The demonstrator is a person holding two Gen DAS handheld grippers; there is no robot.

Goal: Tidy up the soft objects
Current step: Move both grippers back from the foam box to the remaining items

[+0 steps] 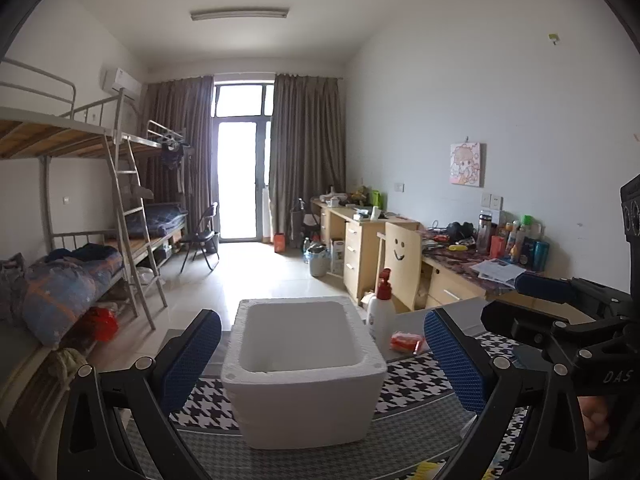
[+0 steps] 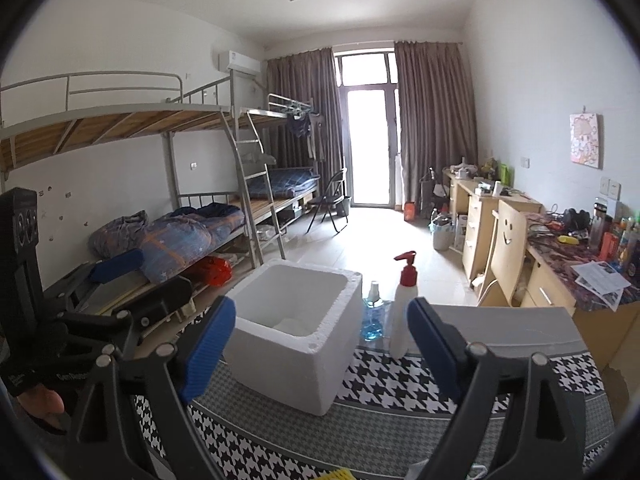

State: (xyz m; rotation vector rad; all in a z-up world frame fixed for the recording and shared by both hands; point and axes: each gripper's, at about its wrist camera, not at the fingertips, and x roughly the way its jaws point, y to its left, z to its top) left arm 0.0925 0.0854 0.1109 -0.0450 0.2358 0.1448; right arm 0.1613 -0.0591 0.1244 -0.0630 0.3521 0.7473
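Observation:
A white foam box [image 1: 304,380] [image 2: 296,344] stands open-topped on a houndstooth table cloth [image 1: 404,384] [image 2: 384,380]. Its inside looks bare. My left gripper [image 1: 322,320] is open, its blue pads [image 1: 192,356] spread wider than the box, which stands just beyond them. My right gripper [image 2: 322,308] is open too, with nothing between its fingers, and it faces the box's right corner. Each gripper shows in the other's view, at the right edge [image 1: 504,300] and the left edge [image 2: 164,272]. A yellow item [image 1: 430,470] [image 2: 340,474] peeks in at the bottom edge.
Right of the box stand a white bottle with a red pump [image 1: 382,308] [image 2: 402,312] and a blue spray bottle [image 2: 374,316]. An orange packet [image 1: 406,342] lies beside them. Bunk beds [image 2: 180,236] line the left wall, cluttered desks [image 2: 568,256] the right.

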